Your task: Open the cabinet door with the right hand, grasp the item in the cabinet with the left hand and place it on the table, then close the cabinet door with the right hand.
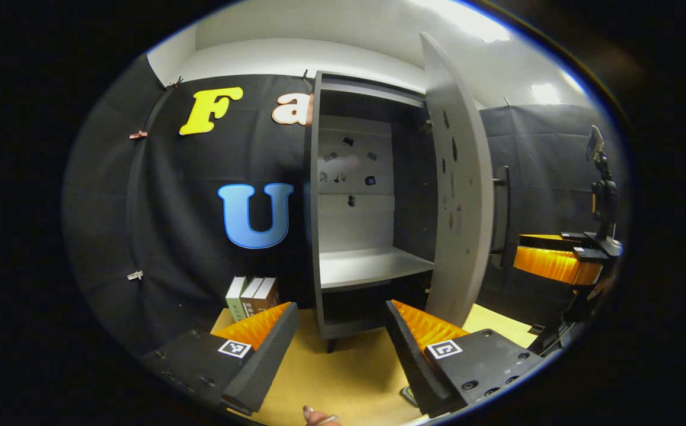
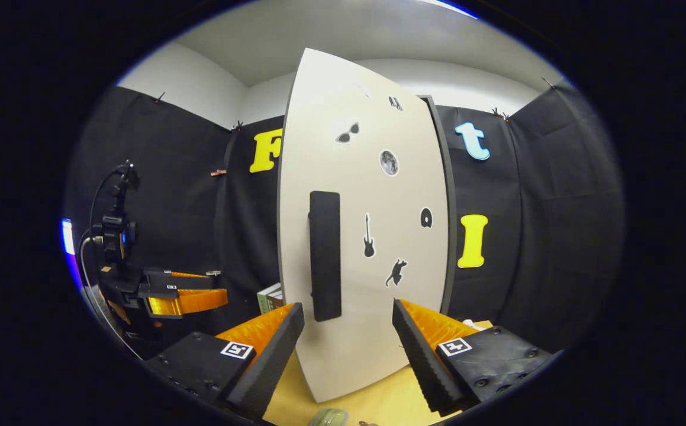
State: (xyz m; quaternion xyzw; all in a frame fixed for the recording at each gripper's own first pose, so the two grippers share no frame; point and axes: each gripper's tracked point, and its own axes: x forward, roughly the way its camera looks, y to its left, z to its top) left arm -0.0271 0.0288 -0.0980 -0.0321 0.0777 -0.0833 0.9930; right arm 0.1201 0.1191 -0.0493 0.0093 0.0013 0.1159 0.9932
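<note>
On the table (image 1: 343, 378), the cabinet (image 1: 354, 236) door (image 2: 372, 236) is swung open w/ bare shelves, & my left gripper (image 1: 340, 349) & right gripper (image 2: 348, 355) are both wide open, holding nothing.

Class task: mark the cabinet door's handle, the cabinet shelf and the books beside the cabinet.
handle (image 2: 325, 254), right gripper view, middle of the dark vertical bar.
cabinet shelf (image 1: 369, 264), left gripper view, bare top surface.
books (image 1: 253, 296), left gripper view, spine of the middle book.
</note>
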